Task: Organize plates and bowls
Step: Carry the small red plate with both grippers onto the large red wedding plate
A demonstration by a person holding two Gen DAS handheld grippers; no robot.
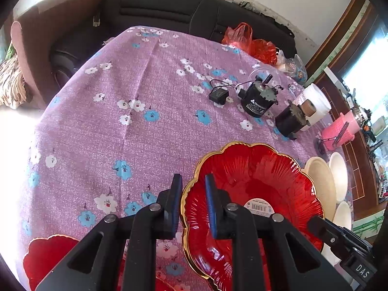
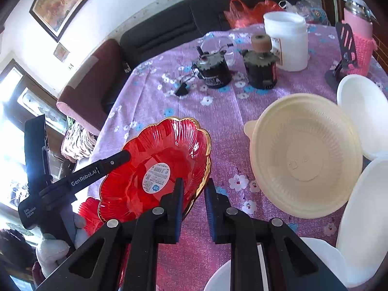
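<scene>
The left tongs [image 1: 193, 202] stood partly open, their two blue-padded jaws straddling the gold scalloped rim of the red glass plate [image 1: 254, 194], one pad outside the rim and one inside, with a gap showing on both sides so nothing was clamped. That plate sat tilted just ahead and to the right of these tongs, a barcode sticker [image 1: 259, 207] at its centre. A second red plate [image 1: 46, 257] lay low to their left on the purple flowered worktop [image 1: 121, 121]. Farther ahead to the right stood two black motors [image 1: 258, 99] and a white jar [image 1: 315, 101].

The right tongs [image 2: 193, 202] were likewise partly open, gripping nothing, their jaws on either side of the same plate's [image 2: 155, 165] near rim. Just right of them sat a cream plastic bowl [image 2: 305, 155], with white bowls [image 2: 366, 114] touching it on the far right
</scene>
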